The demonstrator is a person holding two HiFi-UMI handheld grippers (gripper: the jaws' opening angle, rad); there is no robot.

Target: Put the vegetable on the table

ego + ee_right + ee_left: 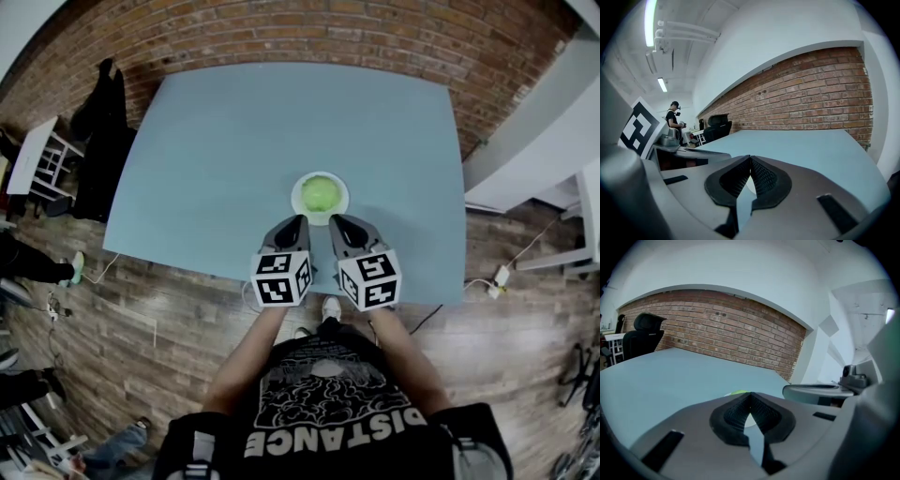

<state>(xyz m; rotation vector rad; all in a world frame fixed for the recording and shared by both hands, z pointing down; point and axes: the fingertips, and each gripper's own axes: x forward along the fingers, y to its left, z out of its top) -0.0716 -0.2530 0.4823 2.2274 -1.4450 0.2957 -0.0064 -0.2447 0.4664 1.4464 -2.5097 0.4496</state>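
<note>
Green and rounded, the vegetable [319, 194] is sitting in the middle of a small white plate [297, 190], not on the bare table top. The plate is resting on the near half of the blue-grey table [216, 150], a little right of its centre. The left gripper [298, 225] and the right gripper [338, 225] are hovering side by side at the plate's near rim, their tips pointing towards it and just short of the vegetable. In the left gripper view the two black ribbed pads [761, 411] are meeting at their tips with nothing caught between them, and a sliver of the green vegetable [738, 392] is peeking over the jaws. The right gripper view is showing the same thing: pads [761, 176] pressing together at the tip and gripping nothing. Marker cubes are riding on the left gripper [281, 277] and on the right one [370, 278], with the person's bare forearms [246, 361] reaching out behind them. Beyond the table a red brick wall [309, 33] is running along its far edge, a black office chair [642, 331] is standing off the left end, and wooden flooring [159, 328] is lying around.
</note>
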